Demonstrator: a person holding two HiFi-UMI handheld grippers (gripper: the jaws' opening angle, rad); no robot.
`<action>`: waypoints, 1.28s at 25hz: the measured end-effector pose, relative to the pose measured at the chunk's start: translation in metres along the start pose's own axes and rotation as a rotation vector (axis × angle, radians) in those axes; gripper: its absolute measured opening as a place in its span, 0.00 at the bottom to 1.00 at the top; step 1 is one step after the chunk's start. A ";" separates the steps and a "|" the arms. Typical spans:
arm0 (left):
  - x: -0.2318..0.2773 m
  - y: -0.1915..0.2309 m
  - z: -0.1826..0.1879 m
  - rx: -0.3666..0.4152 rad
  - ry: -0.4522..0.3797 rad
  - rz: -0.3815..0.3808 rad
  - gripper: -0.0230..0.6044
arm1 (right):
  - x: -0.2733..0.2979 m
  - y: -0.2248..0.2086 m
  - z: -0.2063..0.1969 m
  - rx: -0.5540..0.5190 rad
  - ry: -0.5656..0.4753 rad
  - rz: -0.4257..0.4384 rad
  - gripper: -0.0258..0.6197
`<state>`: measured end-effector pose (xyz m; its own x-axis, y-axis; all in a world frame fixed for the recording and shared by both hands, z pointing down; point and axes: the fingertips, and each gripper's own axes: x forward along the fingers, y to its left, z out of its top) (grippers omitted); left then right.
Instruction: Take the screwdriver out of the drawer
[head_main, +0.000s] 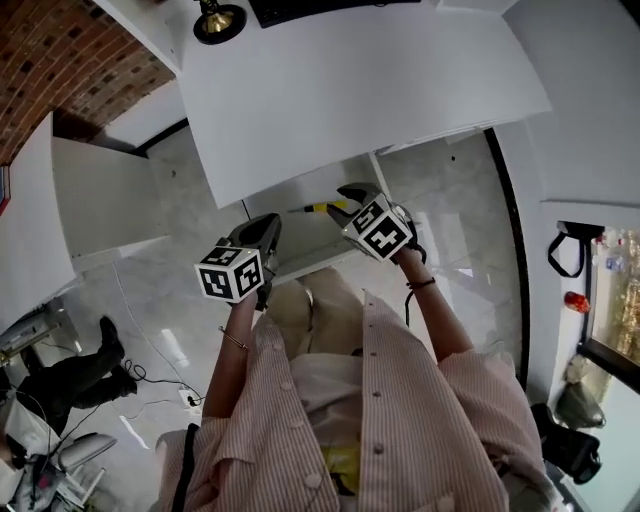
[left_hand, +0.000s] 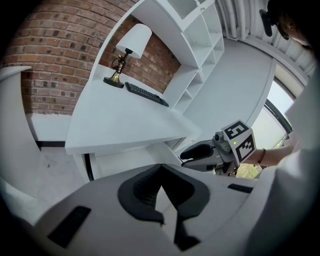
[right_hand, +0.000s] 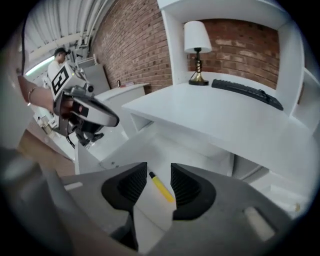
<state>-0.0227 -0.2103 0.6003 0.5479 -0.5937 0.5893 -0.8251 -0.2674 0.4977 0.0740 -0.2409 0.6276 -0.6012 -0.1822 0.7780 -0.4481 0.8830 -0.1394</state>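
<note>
The slim yellow-handled screwdriver (right_hand: 161, 188) lay flat on the floor of the open white drawer (right_hand: 175, 145), under the wide white bench (head_main: 350, 90); it rested at a slant, with its dark end farther from the tool. The right tool (right_hand: 159, 172) hung above it with its jaws moderately apart; the handle showed in the gap between them, but I judged that they did not yet touch it. The left tool (left_hand: 161, 170) was held to the side, away from the screwdriver; its jaws were brought together on nothing.

The main danger, in my opinion, was the angle; the handle lay slanted to the jaws, so a closing could push it aside or roll it instead of holding it. The handle was thin and round and lay low; the pads could close above it, or they could strike the drawer floor. The bench edge was near above the right tool; a steep lift could knock the tool against it and shake the screwdriver loose.
</note>
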 end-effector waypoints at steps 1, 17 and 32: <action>0.003 0.003 -0.001 -0.009 0.007 0.003 0.04 | 0.008 0.001 -0.002 -0.049 0.032 0.023 0.24; 0.054 0.038 -0.036 -0.100 0.156 0.006 0.04 | 0.107 0.010 -0.061 -0.370 0.361 0.254 0.24; 0.067 0.055 -0.053 -0.130 0.218 0.005 0.04 | 0.155 0.008 -0.091 -0.440 0.478 0.227 0.24</action>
<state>-0.0234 -0.2242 0.7011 0.5724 -0.4137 0.7080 -0.8109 -0.1571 0.5637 0.0376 -0.2222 0.8029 -0.2456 0.1493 0.9578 0.0250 0.9887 -0.1477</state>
